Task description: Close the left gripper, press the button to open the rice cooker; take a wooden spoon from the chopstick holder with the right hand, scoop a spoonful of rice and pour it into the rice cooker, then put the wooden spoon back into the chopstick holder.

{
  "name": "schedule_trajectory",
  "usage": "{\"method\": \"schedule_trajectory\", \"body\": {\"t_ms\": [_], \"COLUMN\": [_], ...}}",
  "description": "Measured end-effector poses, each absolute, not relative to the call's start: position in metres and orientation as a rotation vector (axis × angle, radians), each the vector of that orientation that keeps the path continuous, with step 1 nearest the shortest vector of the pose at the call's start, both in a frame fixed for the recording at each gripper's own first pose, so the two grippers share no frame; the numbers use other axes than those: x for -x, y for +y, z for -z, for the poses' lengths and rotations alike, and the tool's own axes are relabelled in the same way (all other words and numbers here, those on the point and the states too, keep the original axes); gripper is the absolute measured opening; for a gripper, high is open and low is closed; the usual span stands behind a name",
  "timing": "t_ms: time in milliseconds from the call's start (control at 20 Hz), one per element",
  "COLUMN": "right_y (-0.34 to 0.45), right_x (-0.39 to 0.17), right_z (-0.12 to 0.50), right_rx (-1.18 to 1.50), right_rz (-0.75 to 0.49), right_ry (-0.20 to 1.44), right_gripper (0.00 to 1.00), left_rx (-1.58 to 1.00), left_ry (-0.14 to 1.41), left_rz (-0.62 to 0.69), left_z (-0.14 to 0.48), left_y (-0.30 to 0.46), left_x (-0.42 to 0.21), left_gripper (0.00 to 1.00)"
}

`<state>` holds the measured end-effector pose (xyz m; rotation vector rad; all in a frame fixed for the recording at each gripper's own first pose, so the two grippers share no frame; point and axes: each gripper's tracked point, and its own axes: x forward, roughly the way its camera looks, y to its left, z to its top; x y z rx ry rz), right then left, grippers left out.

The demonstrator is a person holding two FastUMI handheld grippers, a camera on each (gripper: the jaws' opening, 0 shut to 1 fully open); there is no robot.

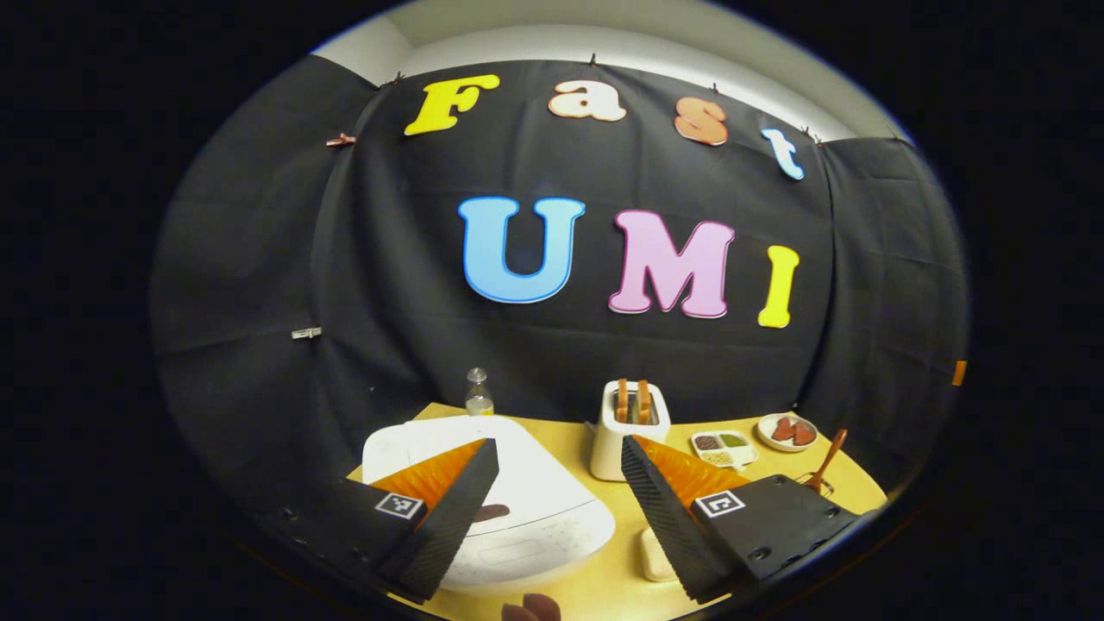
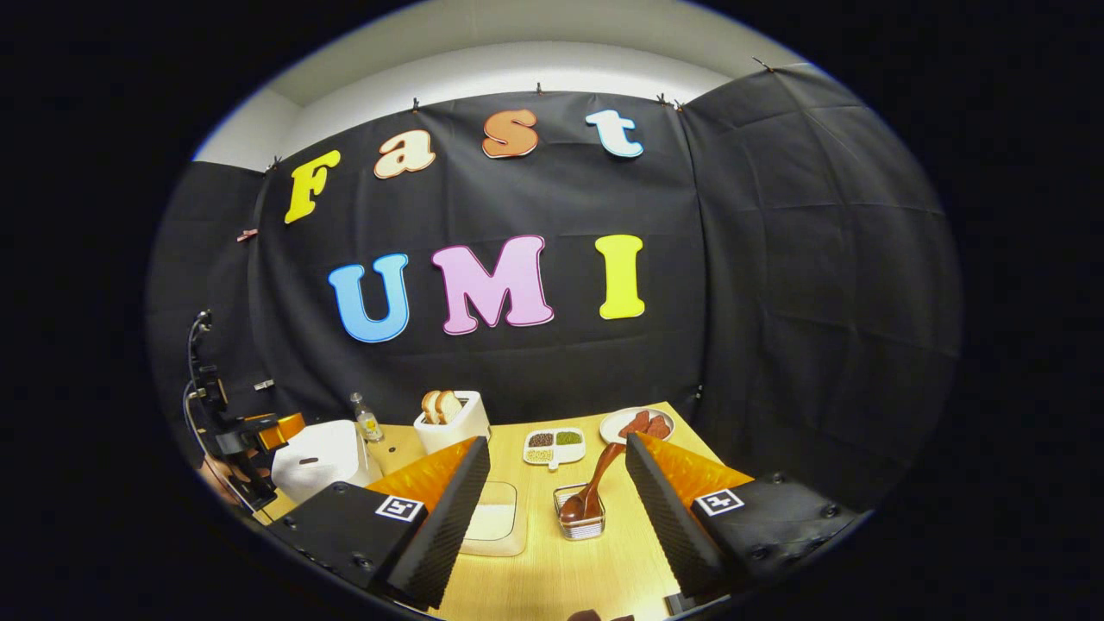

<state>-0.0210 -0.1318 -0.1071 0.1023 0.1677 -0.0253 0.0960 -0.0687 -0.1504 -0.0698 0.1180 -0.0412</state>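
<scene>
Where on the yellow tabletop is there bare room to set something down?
In the right gripper view, bare wood lies in front of the wire chopstick holder and beside the shallow cream rice tray. The far strip is crowded: white rice cooker, white toaster with bread, divided dish of grains, round plate.

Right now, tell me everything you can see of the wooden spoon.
The spoon is dark reddish-brown wood with a glossy look, a long slim handle and a rounded bowl. It stands bowl-down in the small wire holder on the yellow table, its handle leaning up and to the right toward the plate. Nothing grips it; the right gripper hangs open before it, its fingers apart to either side.
</scene>
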Motion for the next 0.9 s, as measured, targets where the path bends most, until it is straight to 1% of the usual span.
{"method": "schedule_trajectory", "body": {"t_ms": [100, 350, 600, 900], "right_y": [-0.136, -0.15, -0.155, -0.155], "right_x": [0.019, 0.019, 0.023, 0.022], "right_z": [0.102, 0.093, 0.082, 0.087], "right_rx": [-0.098, -0.069, -0.03, 0.009], "right_rz": [0.031, 0.053, 0.039, 0.005], "right_ry": [0.152, 0.12, 0.071, 0.071], "right_gripper": [0.98, 0.98, 0.98, 0.98], "left_rx": [0.064, 0.066, 0.047, 0.014], "left_ry": [0.089, 0.023, -0.037, -0.042], "left_rz": [0.069, 0.1, 0.063, -0.007], "left_z": [0.135, 0.106, 0.087, 0.086], "left_y": [-0.078, -0.091, -0.08, -0.059], "left_x": [-0.083, -0.056, -0.034, -0.021], "left_gripper": [0.97, 0.97, 0.96, 0.96]}}
